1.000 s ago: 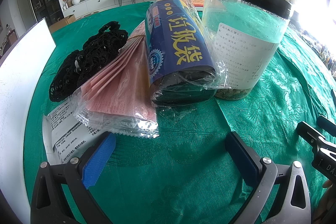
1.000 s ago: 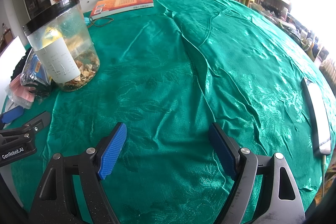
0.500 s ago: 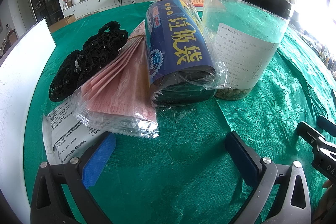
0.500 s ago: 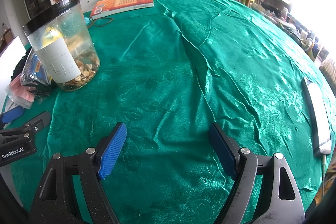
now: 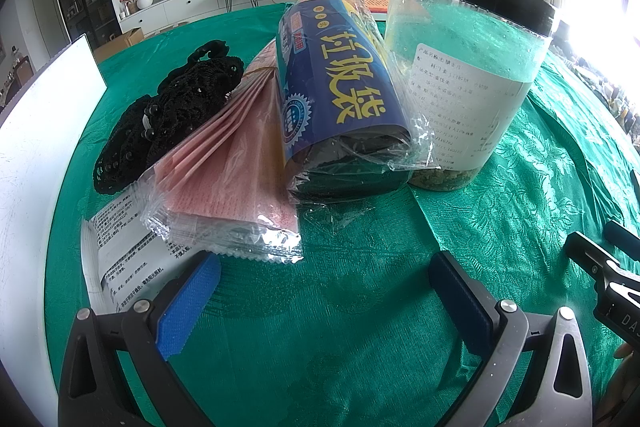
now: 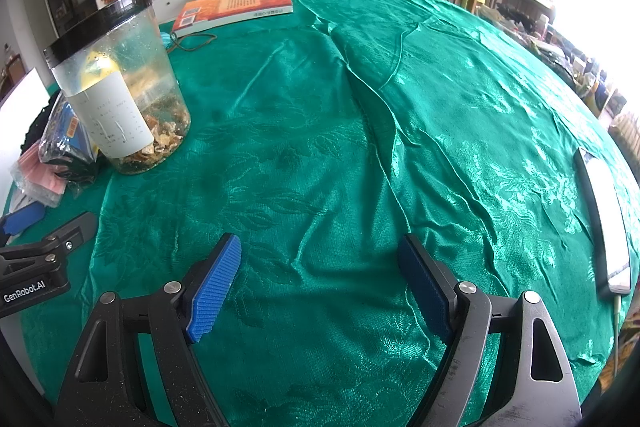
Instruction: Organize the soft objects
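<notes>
Left view, left to right: one black lace piece (image 5: pixel 168 115) centre left, one pink mask pack (image 5: pixel 228 179), one blue bag roll (image 5: pixel 340 99) leaning on one jar (image 5: pixel 464 75) upper right. Soft things bunched together on bench (image 5: pixel 360 307), probably for easy picking.

Left claw (image 5: pixel 324 295) wide, empty, low centre, facing pack.

Right claw (image 6: pixel 320 283) wide, empty, over bare cloth; likely waiting.

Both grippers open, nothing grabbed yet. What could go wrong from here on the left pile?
1. The blue roll leans against the jar; pulling it may tip or shift the jar.
2. The pink mask pack has slippery film and overlaps the black crochet piece, so the left gripper may slip or drag both.
</notes>
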A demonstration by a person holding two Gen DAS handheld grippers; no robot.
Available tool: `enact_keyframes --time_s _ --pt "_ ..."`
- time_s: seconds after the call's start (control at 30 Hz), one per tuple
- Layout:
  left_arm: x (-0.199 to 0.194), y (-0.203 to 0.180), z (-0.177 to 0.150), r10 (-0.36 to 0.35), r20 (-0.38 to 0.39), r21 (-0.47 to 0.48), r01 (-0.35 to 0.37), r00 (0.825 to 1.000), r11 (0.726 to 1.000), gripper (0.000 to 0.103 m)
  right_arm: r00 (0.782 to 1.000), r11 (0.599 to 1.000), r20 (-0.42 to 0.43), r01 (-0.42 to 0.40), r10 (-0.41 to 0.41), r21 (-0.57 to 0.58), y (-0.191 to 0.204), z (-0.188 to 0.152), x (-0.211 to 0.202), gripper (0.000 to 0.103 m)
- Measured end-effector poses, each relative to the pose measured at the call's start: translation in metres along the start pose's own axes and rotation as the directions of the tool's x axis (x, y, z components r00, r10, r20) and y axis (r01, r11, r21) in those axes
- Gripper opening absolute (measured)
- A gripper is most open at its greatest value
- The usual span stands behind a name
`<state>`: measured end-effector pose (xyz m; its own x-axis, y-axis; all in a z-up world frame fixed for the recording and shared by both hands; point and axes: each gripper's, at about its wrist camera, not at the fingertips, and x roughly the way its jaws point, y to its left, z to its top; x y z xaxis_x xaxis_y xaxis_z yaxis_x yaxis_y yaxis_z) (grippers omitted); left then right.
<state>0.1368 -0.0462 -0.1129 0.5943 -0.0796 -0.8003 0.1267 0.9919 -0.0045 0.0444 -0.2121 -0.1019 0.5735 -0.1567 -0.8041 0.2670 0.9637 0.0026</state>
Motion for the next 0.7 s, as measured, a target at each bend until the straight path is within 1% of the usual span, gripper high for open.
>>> enact_keyframes --time_s 0.7 --pt "-0.0009 0.0006 -0.0009 0.0 0.0 0.0 0.0 1.0 1.0 0.103 1.0 1.0 0.0 0.0 0.0 0.0 -0.0001 0.0 -0.0001 0.083"
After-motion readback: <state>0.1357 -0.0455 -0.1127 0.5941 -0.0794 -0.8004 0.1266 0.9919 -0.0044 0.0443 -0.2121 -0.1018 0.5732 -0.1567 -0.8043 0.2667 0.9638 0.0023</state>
